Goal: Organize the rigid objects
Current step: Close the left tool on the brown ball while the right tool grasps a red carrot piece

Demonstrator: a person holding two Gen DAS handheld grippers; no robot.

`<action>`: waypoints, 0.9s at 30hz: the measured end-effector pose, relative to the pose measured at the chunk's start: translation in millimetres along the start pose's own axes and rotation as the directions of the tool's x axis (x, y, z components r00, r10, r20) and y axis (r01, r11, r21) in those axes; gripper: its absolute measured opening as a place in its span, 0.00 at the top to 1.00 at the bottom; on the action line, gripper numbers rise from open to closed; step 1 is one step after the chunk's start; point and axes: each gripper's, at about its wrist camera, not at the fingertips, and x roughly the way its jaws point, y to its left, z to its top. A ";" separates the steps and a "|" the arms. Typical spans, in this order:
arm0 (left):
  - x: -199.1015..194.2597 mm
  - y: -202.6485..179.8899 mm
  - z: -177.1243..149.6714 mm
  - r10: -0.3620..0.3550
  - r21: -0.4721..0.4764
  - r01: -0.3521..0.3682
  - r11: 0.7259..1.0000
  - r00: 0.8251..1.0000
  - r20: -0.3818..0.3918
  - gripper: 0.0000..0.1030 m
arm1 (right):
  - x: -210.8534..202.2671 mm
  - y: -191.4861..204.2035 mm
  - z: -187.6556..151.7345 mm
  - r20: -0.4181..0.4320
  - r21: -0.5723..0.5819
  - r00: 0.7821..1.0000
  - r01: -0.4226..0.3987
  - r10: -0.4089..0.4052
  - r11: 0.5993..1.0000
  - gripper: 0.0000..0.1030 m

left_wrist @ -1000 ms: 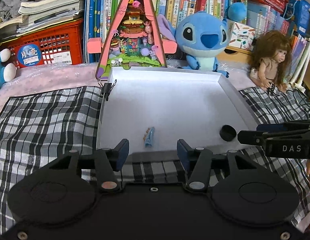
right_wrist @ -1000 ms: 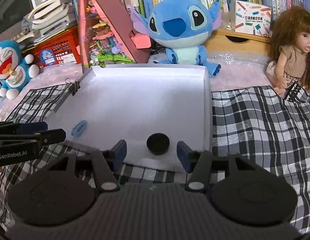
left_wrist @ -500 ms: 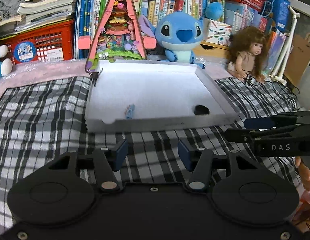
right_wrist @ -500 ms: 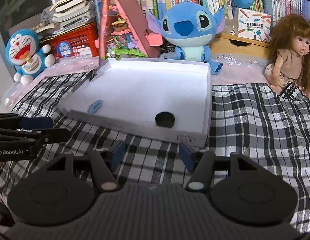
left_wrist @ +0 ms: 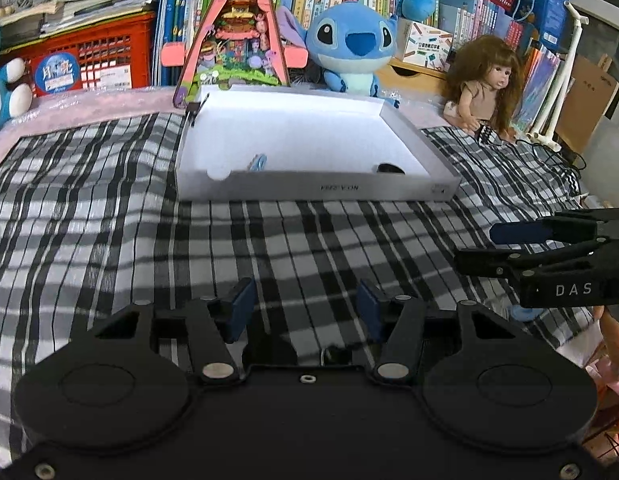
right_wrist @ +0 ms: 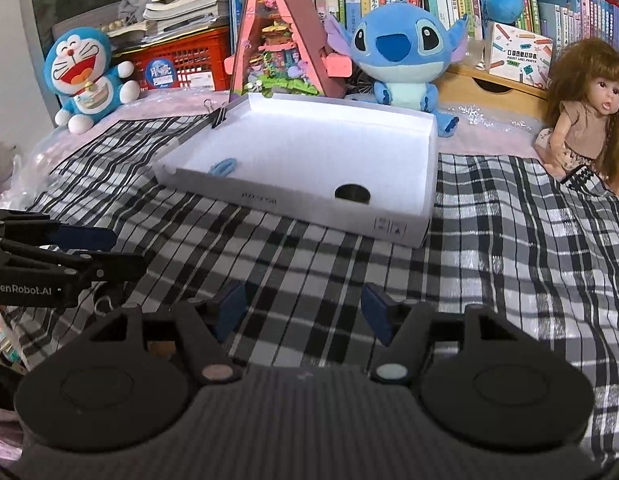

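A white shallow box (left_wrist: 317, 190) (right_wrist: 301, 204) lies on the checked cloth. Inside it are a small blue clip (left_wrist: 257, 163) (right_wrist: 223, 168) near the front left and a black round puck (left_wrist: 390, 169) (right_wrist: 351, 193) near the front right. My left gripper (left_wrist: 303, 306) is open and empty, low over the cloth well in front of the box. My right gripper (right_wrist: 303, 306) is also open and empty, at about the same distance. Each gripper shows from the side in the other's view, the right one (left_wrist: 493, 248) and the left one (right_wrist: 105, 252).
Behind the box stand a pink triangular toy house (left_wrist: 233, 28), a blue Stitch plush (right_wrist: 405, 52), a Doraemon plush (right_wrist: 85, 76), a doll (right_wrist: 585, 112), a red crate (left_wrist: 89, 60) and bookshelves. A binder clip (right_wrist: 217, 116) grips the box's left rim. Checked cloth (left_wrist: 109, 220) covers the surface.
Both grippers have pulled back from the box towards me, from right at its front edge to well in front of it. The clip and puck stay in the box.
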 end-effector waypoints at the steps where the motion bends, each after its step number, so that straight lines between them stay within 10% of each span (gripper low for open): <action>1: -0.7 0.8 -3.2 -0.001 -0.001 0.001 1.000 1.000 -0.003 0.48 | -0.6 0.3 -1.9 0.000 -0.001 1.000 0.001 -0.001 1.000 0.26; 18: -22.6 -5.8 -48.6 -0.017 0.061 0.019 0.998 0.999 -0.039 0.49 | -19.9 7.9 -47.8 0.017 -0.040 0.999 0.034 -0.033 0.999 0.26; 27: -28.9 -18.3 -62.1 -0.071 0.089 0.078 0.993 0.995 -0.072 0.75 | -30.0 16.8 -67.2 -0.011 -0.049 1.000 -0.020 0.019 0.999 0.43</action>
